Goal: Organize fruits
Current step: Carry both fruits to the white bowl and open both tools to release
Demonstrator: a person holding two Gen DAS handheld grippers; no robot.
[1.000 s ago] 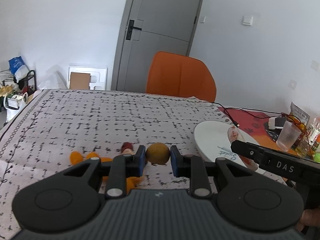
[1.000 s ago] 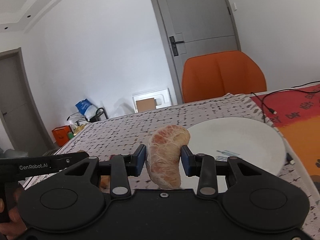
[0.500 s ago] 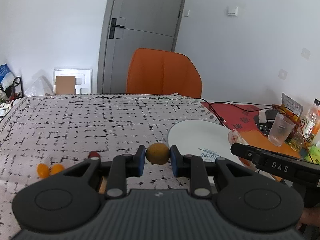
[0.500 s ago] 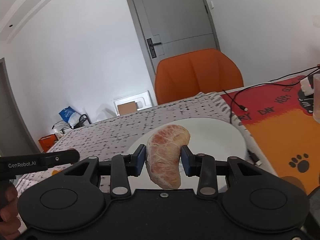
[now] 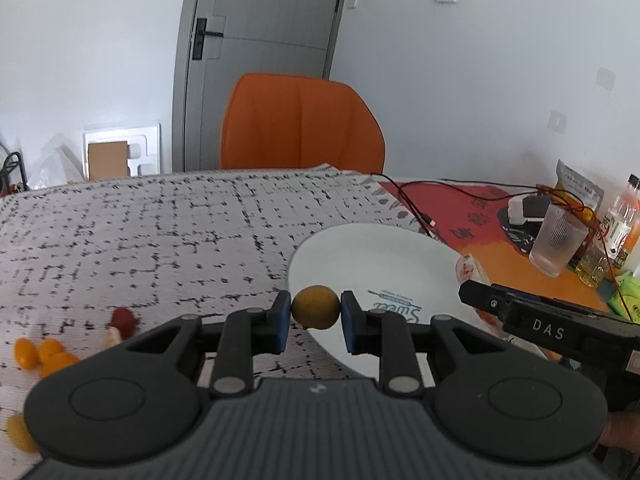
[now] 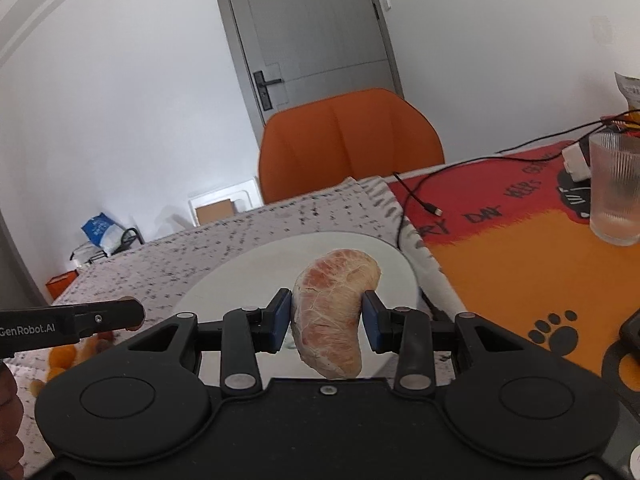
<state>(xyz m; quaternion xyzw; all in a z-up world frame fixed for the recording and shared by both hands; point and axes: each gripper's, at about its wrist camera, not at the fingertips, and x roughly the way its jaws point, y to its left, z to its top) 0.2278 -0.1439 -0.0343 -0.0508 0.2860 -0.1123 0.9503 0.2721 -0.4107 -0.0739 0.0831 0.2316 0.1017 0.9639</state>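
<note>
- Step in hand, we judge: carrying two fruits to the plate [image 5: 400, 256].
- Left gripper [image 5: 315, 311] clamps a small round yellow fruit [image 5: 315, 306], held at the plate's near rim.
- Right gripper [image 6: 327, 315] clamps a peeled citrus segment [image 6: 334, 308], hanging over the plate.
- Next, we think: lower both onto bare plate, then open jaws.
- Other fruits [image 5: 38, 354] lie on the cloth [image 5: 160, 232], left of the plate.

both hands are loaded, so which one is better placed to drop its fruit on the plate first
Probably right: the right gripper holds its pomelo segment in front of the plate's middle, while the left gripper's small round fruit is only at the rim.
</note>
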